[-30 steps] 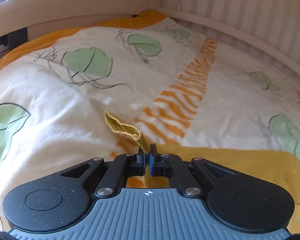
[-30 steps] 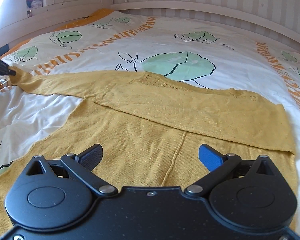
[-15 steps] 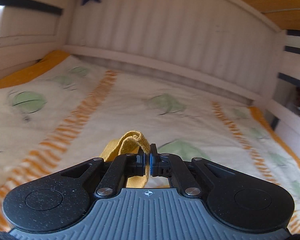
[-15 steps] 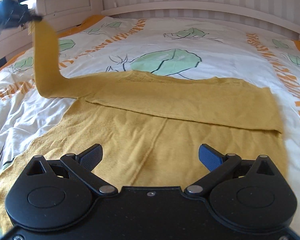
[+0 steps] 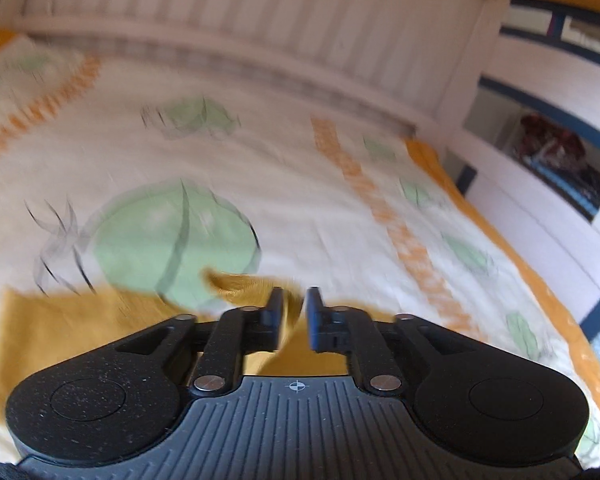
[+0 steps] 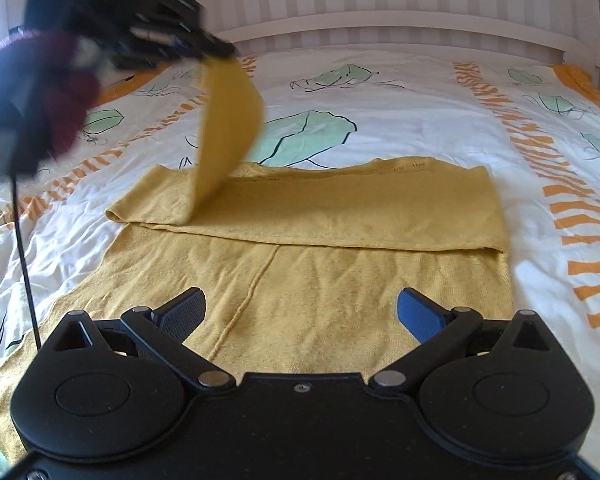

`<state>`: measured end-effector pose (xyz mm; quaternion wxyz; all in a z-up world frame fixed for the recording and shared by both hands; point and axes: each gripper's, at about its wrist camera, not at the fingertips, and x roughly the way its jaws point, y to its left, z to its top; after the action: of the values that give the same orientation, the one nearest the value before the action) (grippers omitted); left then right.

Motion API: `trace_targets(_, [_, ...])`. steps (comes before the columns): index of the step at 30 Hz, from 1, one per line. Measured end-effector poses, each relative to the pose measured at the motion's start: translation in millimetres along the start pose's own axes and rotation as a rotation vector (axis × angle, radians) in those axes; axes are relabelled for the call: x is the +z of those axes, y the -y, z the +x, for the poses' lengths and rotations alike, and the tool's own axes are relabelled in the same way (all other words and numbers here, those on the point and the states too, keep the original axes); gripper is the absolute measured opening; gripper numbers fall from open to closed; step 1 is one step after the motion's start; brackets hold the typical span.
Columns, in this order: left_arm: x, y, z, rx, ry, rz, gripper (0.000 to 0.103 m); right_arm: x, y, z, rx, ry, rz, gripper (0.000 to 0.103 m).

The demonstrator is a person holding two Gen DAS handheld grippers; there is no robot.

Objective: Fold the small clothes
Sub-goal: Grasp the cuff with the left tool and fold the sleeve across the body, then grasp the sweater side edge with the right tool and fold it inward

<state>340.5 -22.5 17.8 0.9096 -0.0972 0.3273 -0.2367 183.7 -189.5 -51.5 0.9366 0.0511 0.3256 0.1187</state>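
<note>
Sleeve fabric (image 6: 228, 120) hangs from the left gripper (image 6: 216, 50) at about ten o'clock in the right wrist view, a mustard band arcing down onto the folded top of the sweater (image 6: 340, 208). A second ago that sleeve lay stretched out flat on the bed (image 6: 420, 96) toward nine o'clock; it has since been lifted and swung inward over the body. In the left wrist view, the left gripper's fingers (image 5: 276, 312), pinched tight half a second ago, now stand slightly apart with the yellow cuff (image 5: 240, 282) between them, so the sleeve seems to be at the point of release, though blur makes any remaining contact uncertain. That would finish the sleeve fold. The knit looks thin, soft and limp, with a centre seam and a straight folded edge; the duvet beneath is smooth printed cotton, lightly rumpled. At six o'clock the right gripper (image 6: 300, 312) hovers over the hem, fingers spread wide, holding nothing.
</note>
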Motion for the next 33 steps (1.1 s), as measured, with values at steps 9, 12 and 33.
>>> trace_targets(9, [-34.8,2.6,-14.4,0.063,0.012,0.098,0.050,3.7,6.8,11.8,0.000,-0.020,0.028,0.102])
trace_targets(12, [-47.1,-14.8,-28.0,0.148,0.020,0.086,0.050,11.6,12.7,18.8,0.003,-0.015,0.050,0.102])
trace_targets(33, [-137.2,-95.4,-39.4,0.416,0.000,0.064,0.056,71.1,69.9,107.4,0.017,-0.040,0.210,0.087])
